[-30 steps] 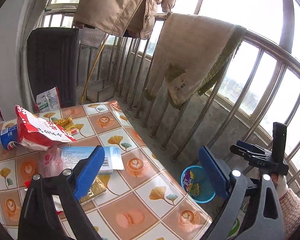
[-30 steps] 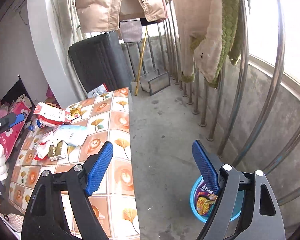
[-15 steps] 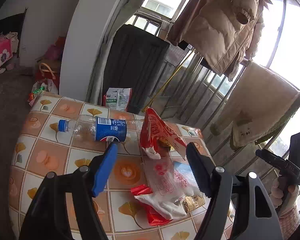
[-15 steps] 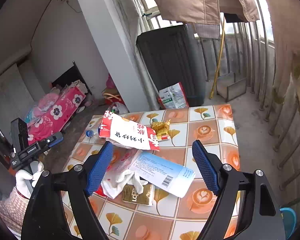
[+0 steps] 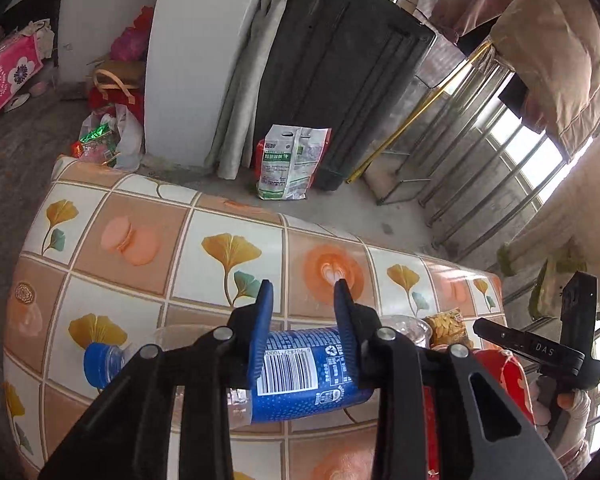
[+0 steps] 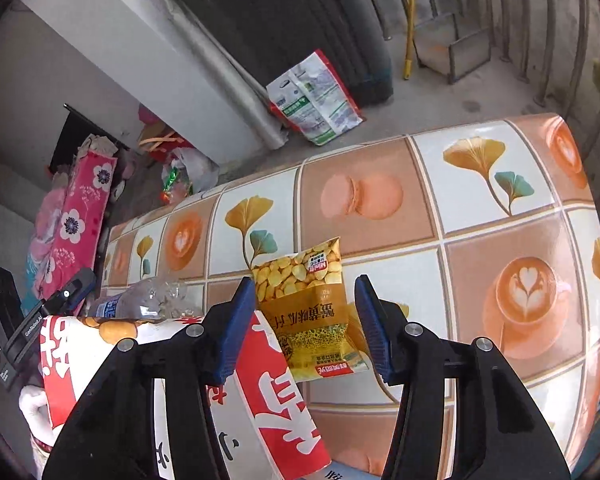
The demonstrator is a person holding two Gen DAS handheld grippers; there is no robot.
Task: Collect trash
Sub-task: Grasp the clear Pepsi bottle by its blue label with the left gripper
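1. The left gripper (image 5: 304, 292) is closing around the bottle (image 5: 300, 376), which lies on its side on the table (image 5: 148, 240). The pads look to be at its label; a round, crushable bottle may roll or squirt out.
2. The right gripper (image 6: 306, 292) is closing astride the snack packet (image 6: 308, 304), pads not yet touching. A flat packet may slide away, or the left pad may catch the red-and-white bag (image 6: 260, 400) beside it.
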